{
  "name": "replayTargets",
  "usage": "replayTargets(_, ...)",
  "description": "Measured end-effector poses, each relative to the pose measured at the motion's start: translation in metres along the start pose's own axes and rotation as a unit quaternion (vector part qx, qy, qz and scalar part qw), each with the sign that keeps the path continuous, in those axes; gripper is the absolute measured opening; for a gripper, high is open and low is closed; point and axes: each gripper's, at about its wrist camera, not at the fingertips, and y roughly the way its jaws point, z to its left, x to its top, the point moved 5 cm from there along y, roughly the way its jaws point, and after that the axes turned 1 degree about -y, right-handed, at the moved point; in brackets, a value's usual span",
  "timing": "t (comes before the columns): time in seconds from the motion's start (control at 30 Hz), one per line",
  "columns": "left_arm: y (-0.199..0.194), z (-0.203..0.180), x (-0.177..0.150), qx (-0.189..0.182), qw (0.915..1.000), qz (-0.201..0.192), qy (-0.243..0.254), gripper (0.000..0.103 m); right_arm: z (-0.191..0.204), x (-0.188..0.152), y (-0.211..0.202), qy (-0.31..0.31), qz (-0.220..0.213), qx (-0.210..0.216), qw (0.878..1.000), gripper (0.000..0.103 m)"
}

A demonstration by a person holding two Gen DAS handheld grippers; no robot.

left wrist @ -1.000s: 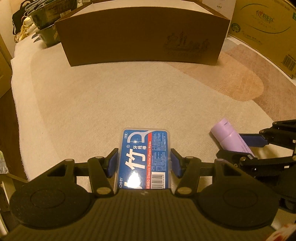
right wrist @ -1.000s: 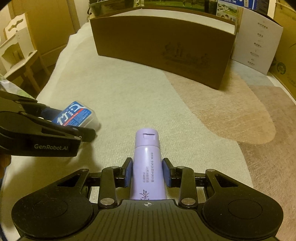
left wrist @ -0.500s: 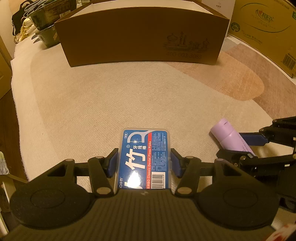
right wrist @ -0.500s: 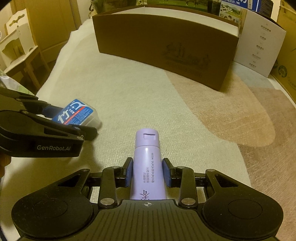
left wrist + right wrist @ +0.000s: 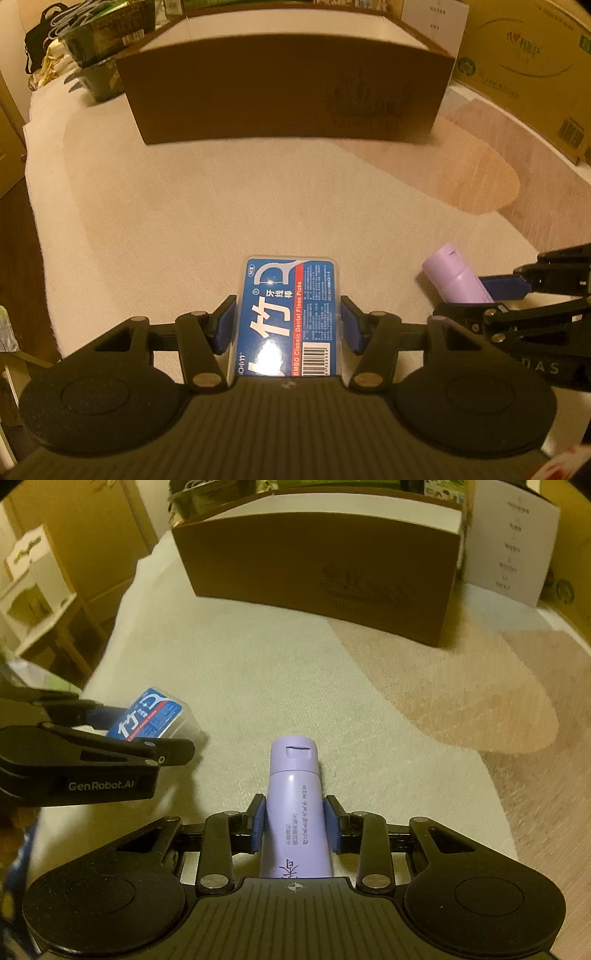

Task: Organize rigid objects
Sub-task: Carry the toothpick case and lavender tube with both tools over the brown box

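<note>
Left wrist view: the left gripper has its two blue pads pressed on the long sides of a blue floss box. The box lies flat in the grip. Its long way runs straight ahead, from the camera toward the big cardboard box at the far end of the pale mat. The right gripper shows at the right edge, closed on a purple tube whose cap end points up and to the left.

Right wrist view: the right gripper is closed snugly on the purple tube, with a pad on each side of it. The tube is long and round. Its long way runs straight ahead, cap end first, toward the cardboard box. To the left, the left gripper holds the floss box, and the free end of the floss box tips up and to the right.

How far along: I think both things are picked up but not put away yet. Both are well apart from the cardboard box. I would guess they go in there next. I cannot see inside the box.
</note>
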Motion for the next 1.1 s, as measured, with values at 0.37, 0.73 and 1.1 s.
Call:
replayTargets(0.37, -0.029, 0.027, 0.059, 0.006, 0.9983, -0.057, -0.006, 0.055, 0.0, 0.054, -0.033, 0.017, -0.058, 0.04, 0.997, 0.034)
replayTargets(0.73, -0.036, 0.048, 0.15, 0.013, 0.9942, -0.106, 0.012, 0.055, 0.003, 0.14, -0.044, 0.001, -0.114, 0.044, 0.993, 0.034)
replayTargets(1.1, -0.014, 0.066, 0.23, 0.028, 0.9922, -0.117, 0.033, 0.055, -0.004, 0.24, -0.035, -0.007, -0.147, 0.046, 0.988, 0.034)
